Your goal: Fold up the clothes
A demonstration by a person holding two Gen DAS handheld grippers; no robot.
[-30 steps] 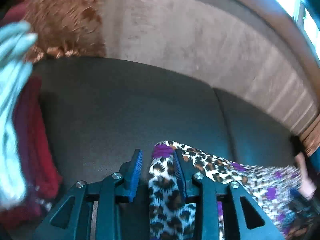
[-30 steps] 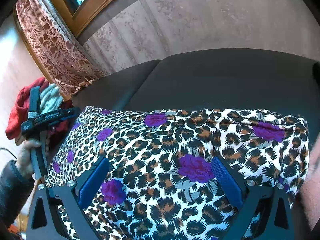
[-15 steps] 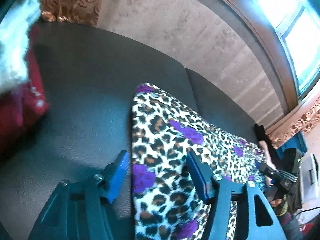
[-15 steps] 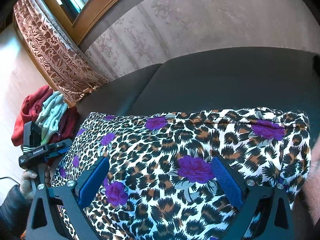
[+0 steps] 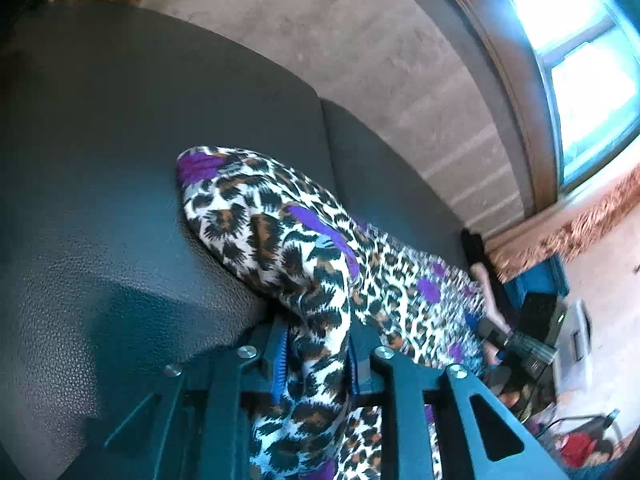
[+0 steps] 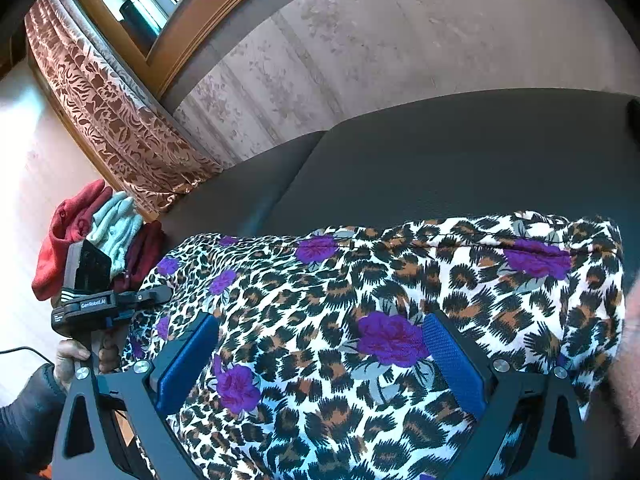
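Observation:
A leopard-print garment with purple flowers (image 6: 360, 292) lies spread on the dark sofa seat (image 6: 440, 160). My left gripper (image 5: 318, 354) is shut on a bunched edge of this garment (image 5: 320, 280) at the seat's front edge. The left gripper also shows in the right wrist view (image 6: 152, 294) at the garment's left end. My right gripper (image 6: 320, 360) is open, its blue pads (image 6: 188, 364) spread wide just over the cloth, holding nothing. The right gripper shows blurred in the left wrist view (image 5: 516, 344) at the garment's far end.
A pile of red and pale green clothes (image 6: 92, 232) sits at the sofa's left end. A patterned curtain (image 6: 112, 120) hangs under a wooden window frame (image 6: 188, 28). The wall (image 6: 400, 40) runs behind the sofa. A dark object (image 6: 634, 120) lies at the right.
My left gripper has closed on the garment's edge and bunched it up; half a second ago it was open over the cloth. The right gripper has stayed open in place.

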